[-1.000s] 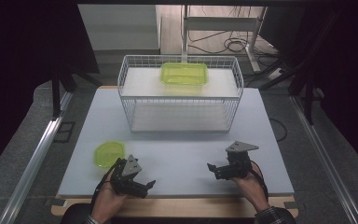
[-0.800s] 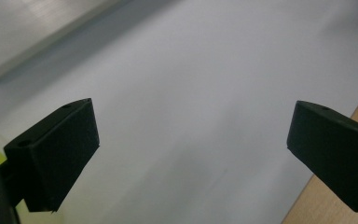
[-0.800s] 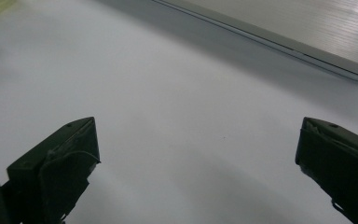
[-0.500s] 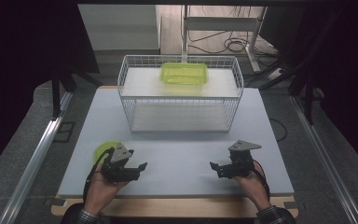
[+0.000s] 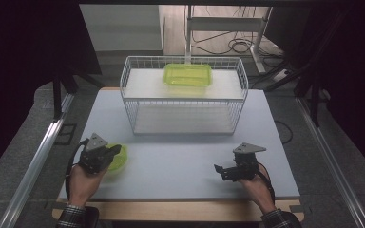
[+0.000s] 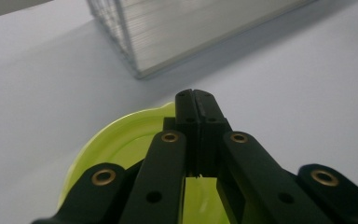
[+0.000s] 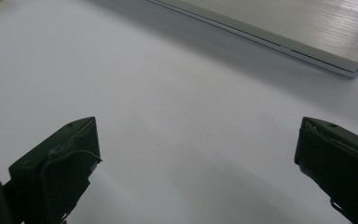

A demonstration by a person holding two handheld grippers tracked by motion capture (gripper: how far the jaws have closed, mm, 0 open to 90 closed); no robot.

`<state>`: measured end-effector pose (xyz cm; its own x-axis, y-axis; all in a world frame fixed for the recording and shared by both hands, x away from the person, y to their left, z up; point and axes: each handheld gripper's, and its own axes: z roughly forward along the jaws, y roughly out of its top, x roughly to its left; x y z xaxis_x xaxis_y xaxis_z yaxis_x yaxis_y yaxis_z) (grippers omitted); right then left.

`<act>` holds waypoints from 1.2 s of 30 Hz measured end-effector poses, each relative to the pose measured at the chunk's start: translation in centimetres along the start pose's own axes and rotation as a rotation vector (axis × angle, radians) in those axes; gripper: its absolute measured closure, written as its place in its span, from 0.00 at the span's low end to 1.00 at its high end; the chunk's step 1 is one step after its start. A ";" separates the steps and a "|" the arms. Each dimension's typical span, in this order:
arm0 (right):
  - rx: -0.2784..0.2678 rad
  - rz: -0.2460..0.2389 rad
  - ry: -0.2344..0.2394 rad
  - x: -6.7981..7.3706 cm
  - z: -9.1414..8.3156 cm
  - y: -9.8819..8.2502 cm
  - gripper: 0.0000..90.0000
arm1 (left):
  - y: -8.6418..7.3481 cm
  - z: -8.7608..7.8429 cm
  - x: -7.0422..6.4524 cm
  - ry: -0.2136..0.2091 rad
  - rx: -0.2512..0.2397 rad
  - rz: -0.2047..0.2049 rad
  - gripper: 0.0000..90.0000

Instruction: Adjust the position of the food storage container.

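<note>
While the left gripper sits over the lid, its jaws have just been closing and now stand pressed together, tips meeting at the lid's far edge in the left gripper view; whether they pinch that rim or merely rest on it I cannot tell. That round yellow-green lid lies on the table in front of the basket, off its near left corner. The right gripper waits off the basket's near right corner, jaws spread wide over bare table, holding nothing.

Risks, as I judge them: if the jaws have only a sliver of rim, the lid could slip free on lifting and drop back or skid toward the table's left edge. A thin plastic lid may also flex and twist in a one-sided pinch, making it hard to seat squarely. Should the lid be meant for the tub inside the basket, at its far side, the basket's wire walls stand in the way, and a low carry could catch the lid on the top rim.

Count: one lid, one tub, one basket, two grippers, one table.
</note>
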<state>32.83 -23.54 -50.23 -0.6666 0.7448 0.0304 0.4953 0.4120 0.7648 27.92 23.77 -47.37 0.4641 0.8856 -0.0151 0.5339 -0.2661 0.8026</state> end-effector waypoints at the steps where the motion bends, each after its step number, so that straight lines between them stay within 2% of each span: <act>1: 0.000 -0.001 0.000 0.0 0.0 0.0 0.00 | -0.2 -0.2 0.5 0.016 -0.006 -0.011 1.00; 10: 0.003 -0.005 -0.007 -0.3 0.1 -0.2 0.00 | -2.2 -2.0 3.7 0.151 -0.014 -0.074 1.00; 17: 0.009 -0.008 -0.011 -0.3 0.2 -0.3 0.01 | -3.9 -2.4 5.5 0.232 0.012 -0.116 1.00; 24: 0.016 -0.012 -0.015 -0.3 0.3 -0.4 0.01 | -4.7 -1.6 6.1 0.253 0.046 -0.131 1.00; 36: 0.031 -0.018 -0.011 -0.2 0.6 -0.4 0.01 | -4.7 -0.7 5.7 0.221 0.066 -0.126 1.00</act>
<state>33.07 -23.54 -50.93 -0.6698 0.7425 0.0095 0.5000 0.4414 0.7451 27.57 30.29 -50.85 0.2295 0.9730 0.0237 0.6261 -0.1662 0.7619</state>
